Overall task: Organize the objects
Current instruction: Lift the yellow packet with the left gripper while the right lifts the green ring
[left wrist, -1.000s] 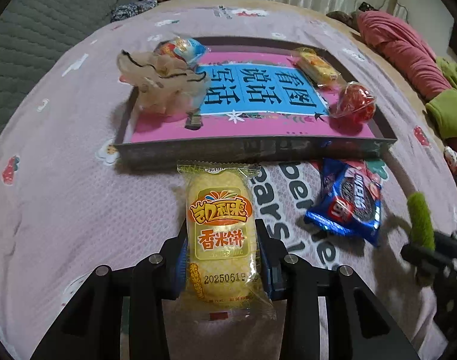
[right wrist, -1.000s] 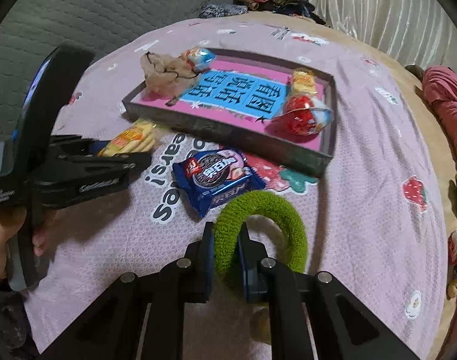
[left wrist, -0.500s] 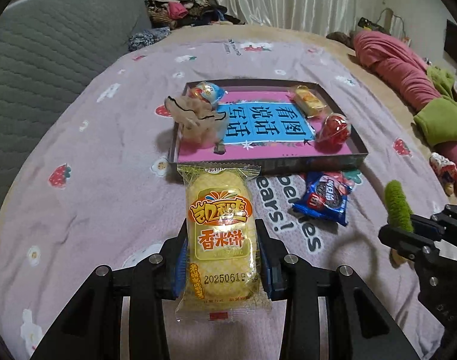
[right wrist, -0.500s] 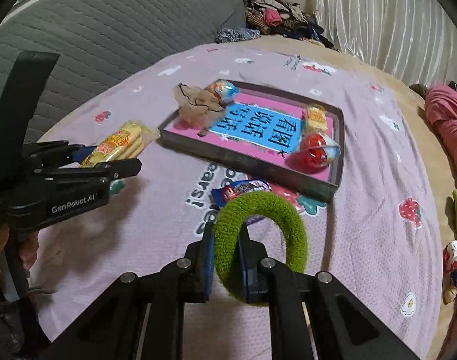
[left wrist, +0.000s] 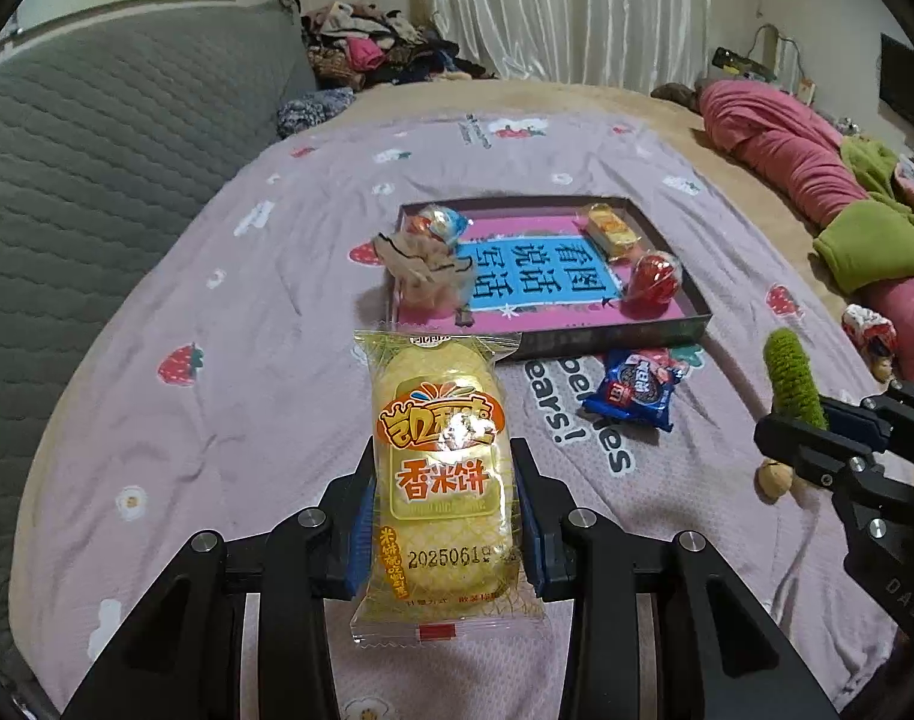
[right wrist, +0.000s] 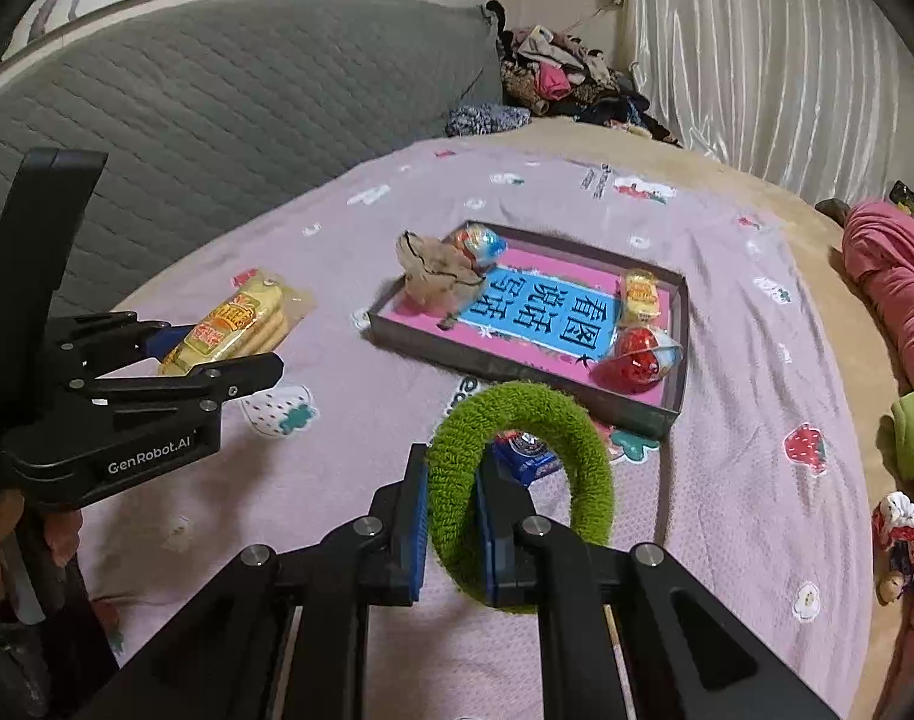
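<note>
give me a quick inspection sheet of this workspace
surface: bed sheet, lilac with strawberry print, over a bed.
job's things: shallow box holds a beige scrunchie, a blue-wrapped sweet, a small yellow snack and a red-wrapped sweet; blue cookie pack lies on the sheet just outside the box.
clutter: a walnut-like thing on the sheet; small doll at the edge.
grippers: left gripper shut on the rice cracker pack; right gripper shut on the green scrunchie; both held above the sheet.
cables: nothing seen.
surroundings: grey headboard, clothes pile, curtain, pink and green bedding.
</note>
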{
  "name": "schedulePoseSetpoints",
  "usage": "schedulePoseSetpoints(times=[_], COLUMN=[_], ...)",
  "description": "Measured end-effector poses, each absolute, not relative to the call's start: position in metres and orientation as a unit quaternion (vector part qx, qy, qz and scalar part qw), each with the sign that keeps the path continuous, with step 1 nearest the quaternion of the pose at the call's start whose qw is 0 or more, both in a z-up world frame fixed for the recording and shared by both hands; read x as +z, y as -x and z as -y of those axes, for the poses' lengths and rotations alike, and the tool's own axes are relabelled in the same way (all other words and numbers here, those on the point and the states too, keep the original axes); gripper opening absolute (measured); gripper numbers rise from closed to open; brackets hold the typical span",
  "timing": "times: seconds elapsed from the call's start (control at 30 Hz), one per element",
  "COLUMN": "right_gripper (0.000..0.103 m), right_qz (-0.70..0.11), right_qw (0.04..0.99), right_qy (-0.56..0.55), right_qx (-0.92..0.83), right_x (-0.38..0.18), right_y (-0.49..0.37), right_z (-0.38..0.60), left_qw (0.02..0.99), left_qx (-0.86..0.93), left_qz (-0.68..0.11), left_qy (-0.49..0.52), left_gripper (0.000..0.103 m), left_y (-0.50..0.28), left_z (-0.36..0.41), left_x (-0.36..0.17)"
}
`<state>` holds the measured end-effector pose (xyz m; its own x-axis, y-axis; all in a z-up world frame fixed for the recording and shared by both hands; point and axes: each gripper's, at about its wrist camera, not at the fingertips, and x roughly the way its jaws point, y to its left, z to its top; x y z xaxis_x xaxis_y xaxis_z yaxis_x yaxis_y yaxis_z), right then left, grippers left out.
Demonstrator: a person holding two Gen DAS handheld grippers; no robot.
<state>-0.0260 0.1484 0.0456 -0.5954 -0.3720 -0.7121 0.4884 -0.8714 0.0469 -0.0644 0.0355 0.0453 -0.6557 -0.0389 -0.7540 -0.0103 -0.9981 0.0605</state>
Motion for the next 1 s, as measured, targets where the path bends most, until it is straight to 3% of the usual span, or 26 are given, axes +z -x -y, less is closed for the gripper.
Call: schedulePoseSetpoints(times=[1.0], right_gripper=[0.014], right_qz=[-0.07], right_qw=[0.222], right_qy=[-0.326], right_qx=[-0.917], right_x=[0.136], right_y=[-0.027], right_z=[-0.142], left_qw=[-0.006], left_qx=[-0.93], left_qz=[0.03], left_qy=[-0.366], left_gripper=[0.04], left_y=[0.009], left_z=[-0.032], left_x=[0.113])
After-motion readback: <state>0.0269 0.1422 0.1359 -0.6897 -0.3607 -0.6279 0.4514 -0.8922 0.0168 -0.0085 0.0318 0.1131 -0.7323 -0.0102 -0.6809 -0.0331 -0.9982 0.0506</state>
